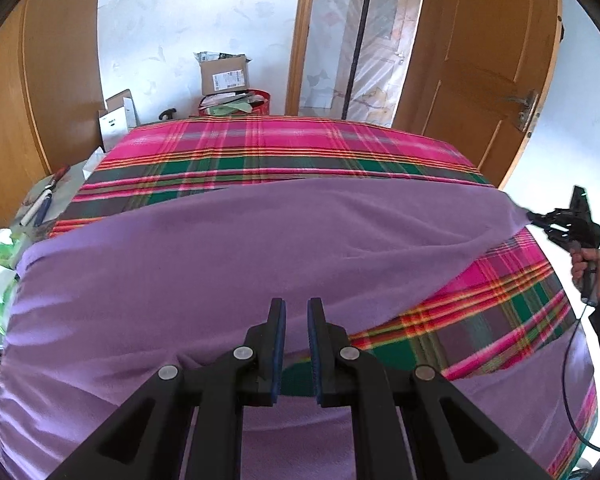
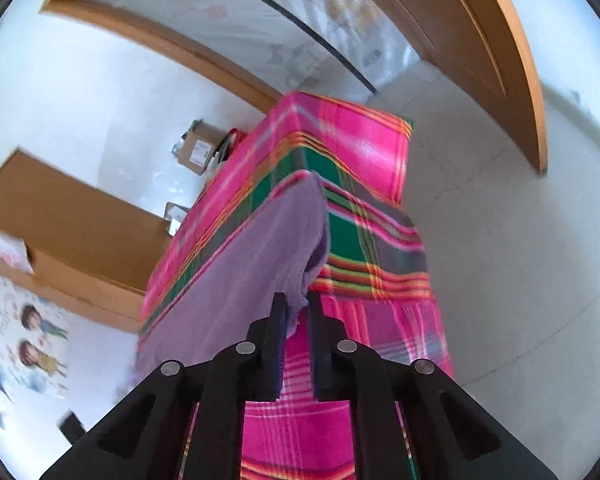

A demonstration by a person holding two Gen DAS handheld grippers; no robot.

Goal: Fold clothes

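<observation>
Your purple fleece cloth (image 1: 204,264) lies spread across the plaid-covered bench (image 1: 284,148), soft and lightly creased, its right corner lifted off the plaid. Your right tongs (image 2: 296,312) are clamped on that corner. Your left tongs (image 1: 296,320) hang over the cloth's near edge, slightly apart, holding nothing. Beyond the bench stand a cardboard box (image 1: 224,74), a red tub (image 1: 256,104) and a wooden door (image 1: 496,64).

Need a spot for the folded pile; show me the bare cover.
Free: the plaid cover between the purple cloth's far edge and the table's far end, and the near-right strip by the right gripper, which pinches its corner. Crowded: left edge, where papers lie.
</observation>
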